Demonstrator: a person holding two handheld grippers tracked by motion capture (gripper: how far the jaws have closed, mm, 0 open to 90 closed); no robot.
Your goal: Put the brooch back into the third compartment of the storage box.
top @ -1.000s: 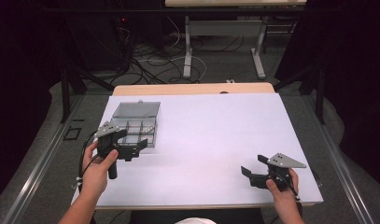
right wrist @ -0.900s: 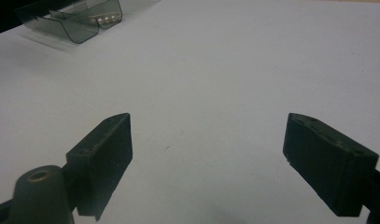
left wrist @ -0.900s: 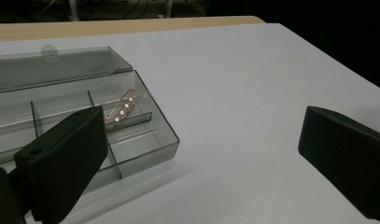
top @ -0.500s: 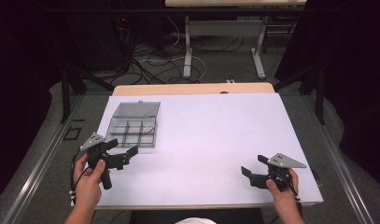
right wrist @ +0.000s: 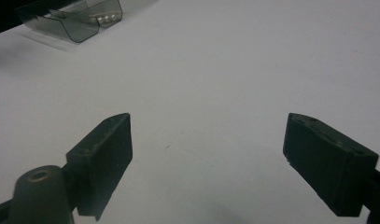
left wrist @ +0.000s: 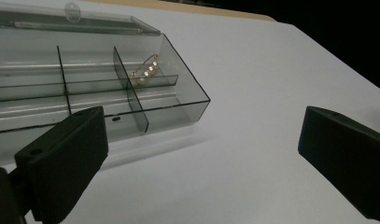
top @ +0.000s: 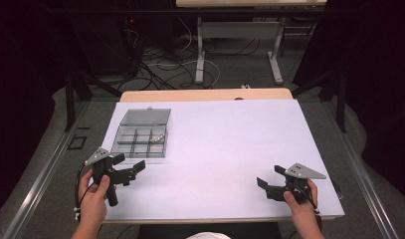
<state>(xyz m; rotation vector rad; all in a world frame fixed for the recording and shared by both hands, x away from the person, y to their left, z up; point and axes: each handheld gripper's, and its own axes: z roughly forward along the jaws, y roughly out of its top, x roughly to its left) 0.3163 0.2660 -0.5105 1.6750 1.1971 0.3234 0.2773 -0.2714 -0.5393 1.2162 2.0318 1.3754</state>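
Note:
A clear grey compartment box [top: 140, 139] lies open on the white table's far left, its lid [top: 146, 117] folded back. A gold bracelet with pale beads [left wrist: 145, 71] rests in the box's far right compartment, seen also as the bracelet [top: 159, 136] from above. My left gripper [top: 132, 171] hovers just in front of the box near the table's left edge, open, nothing between its jaws. In the left gripper view the box [left wrist: 85, 88] sits close ahead. My right gripper [top: 266, 185] rests open at the front right, empty, with the box [right wrist: 75, 18] far off.
The white table top [top: 225, 144] stretches wide between the grippers. A wooden strip [top: 205, 94] borders its far edge. Beyond it the floor carries cables [top: 155, 69] and a metal table frame [top: 240, 45]. Rails run along both sides.
My left gripper has drawn back from the box toward the table's front left edge over the last second. The right gripper has stayed where it was.

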